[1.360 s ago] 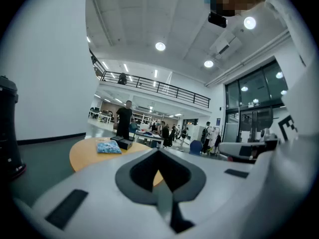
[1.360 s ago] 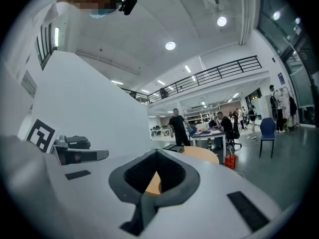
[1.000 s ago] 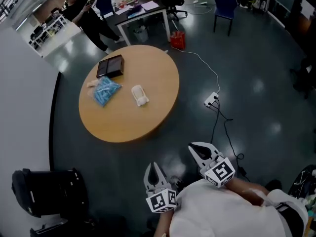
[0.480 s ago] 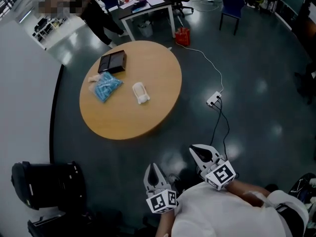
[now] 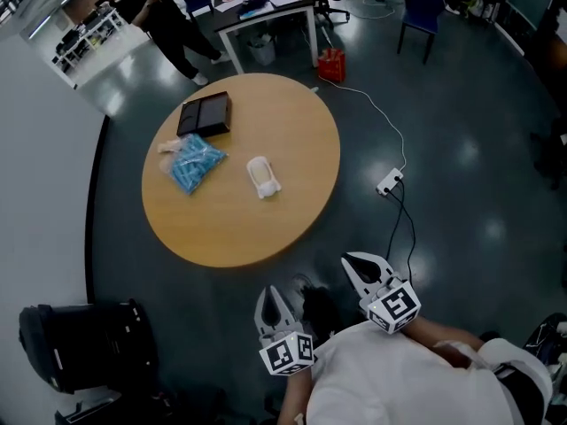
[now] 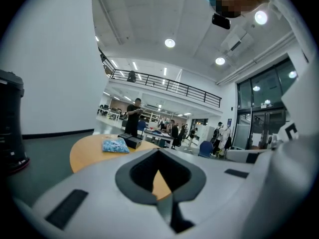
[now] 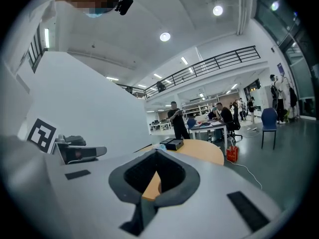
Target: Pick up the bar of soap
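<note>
A white bar of soap [image 5: 264,177] lies near the middle of a round wooden table [image 5: 292,220] in the head view. Both grippers hang well short of the table, over the dark floor near the person's body. The left gripper [image 5: 273,303] points toward the table's near edge with its jaws together and nothing in them. The right gripper [image 5: 362,268] is beside it, also shut and empty. Through the gap in the left gripper's [image 6: 159,158] jaws only the table top [image 6: 89,146] shows; the right gripper [image 7: 157,156] shows the same.
A blue bag [image 5: 193,163] and a black box [image 5: 205,114] lie on the table's far left. A white cable with a power strip [image 5: 390,181] runs over the floor to the right. A black bin [image 5: 84,343] stands at lower left. A person [image 5: 164,20] stands beyond the table by desks.
The table has drifted closer and slightly right in the head view. Both grippers stay shut, held in about the same place.
</note>
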